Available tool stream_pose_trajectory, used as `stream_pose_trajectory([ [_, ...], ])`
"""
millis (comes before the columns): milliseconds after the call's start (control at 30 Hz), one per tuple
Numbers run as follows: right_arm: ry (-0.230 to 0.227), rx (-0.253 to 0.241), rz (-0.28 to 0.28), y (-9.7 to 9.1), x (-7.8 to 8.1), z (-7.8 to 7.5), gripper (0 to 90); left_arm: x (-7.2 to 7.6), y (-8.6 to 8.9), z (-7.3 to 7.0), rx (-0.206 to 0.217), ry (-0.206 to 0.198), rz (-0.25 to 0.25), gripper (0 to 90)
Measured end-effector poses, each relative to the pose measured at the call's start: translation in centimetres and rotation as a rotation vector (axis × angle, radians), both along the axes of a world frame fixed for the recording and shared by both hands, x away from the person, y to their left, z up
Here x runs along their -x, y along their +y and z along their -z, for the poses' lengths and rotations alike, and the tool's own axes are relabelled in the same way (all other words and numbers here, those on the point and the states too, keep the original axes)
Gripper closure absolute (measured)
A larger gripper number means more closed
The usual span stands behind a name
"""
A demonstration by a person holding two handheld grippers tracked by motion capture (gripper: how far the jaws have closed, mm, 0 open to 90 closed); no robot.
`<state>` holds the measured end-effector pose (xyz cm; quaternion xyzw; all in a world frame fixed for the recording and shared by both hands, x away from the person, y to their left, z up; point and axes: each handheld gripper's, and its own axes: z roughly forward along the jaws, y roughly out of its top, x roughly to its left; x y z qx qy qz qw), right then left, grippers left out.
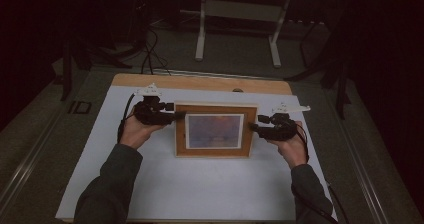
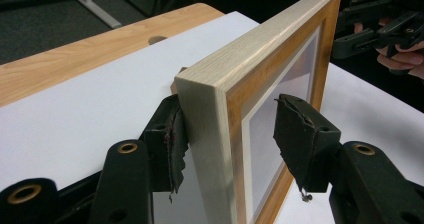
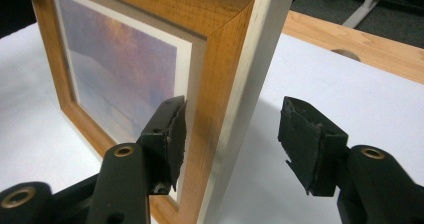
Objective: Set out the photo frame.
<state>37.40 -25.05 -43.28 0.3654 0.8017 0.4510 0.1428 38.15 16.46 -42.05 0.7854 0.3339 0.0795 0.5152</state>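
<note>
A wooden picture frame (image 1: pixel 215 110) holding a purple-orange picture stands upright on the white sheet. My left gripper (image 1: pixel 179 116) straddles its left edge and my right gripper (image 1: pixel 252 127) its right edge. In the left gripper view the frame (image 2: pixel 260 49) sits between the jaws of my left gripper (image 2: pixel 232 134). One pad rests by the frame's back and the other stands off the glass. In the right gripper view the frame (image 3: pixel 220 44) is between the jaws of my right gripper (image 3: pixel 235 134). One pad is close to the front and the other well clear of the back.
The white sheet (image 1: pixel 200 184) covers a wooden tabletop (image 1: pixel 200 82) with a small hole (image 1: pixel 238 90) near its far edge. Beyond the table stands a white-legged desk (image 1: pixel 240 14) on a dark floor, with cables (image 1: pixel 150 54) trailing there.
</note>
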Motion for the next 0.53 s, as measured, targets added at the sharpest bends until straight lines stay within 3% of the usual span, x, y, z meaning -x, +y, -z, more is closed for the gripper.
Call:
stream_pose_trajectory([
  [300, 0.011, 0.039, -0.023, -0.8, 0.8, -0.2, 43.6, 1.2, 0.8, 0.2, -0.022, 0.003, -0.026, 48.2],
  [333, 0.018, 0.051, -0.022, -1.1, 1.0, -0.2, 43.5, 2.1, 1.3, 0.0, -0.031, -0.004, -0.037, 48.1],
  [500, 0.032, 0.079, -0.018, -2.0, 1.5, 0.0, 43.1, 3.5, 2.1, 0.1, -0.053, -0.017, -0.074, 47.1],
  [533, 0.038, 0.11, -0.011, -2.3, 1.7, 0.4, 42.7, 3.9, 2.3, 0.3, -0.064, -0.02, -0.085, 46.8],
])
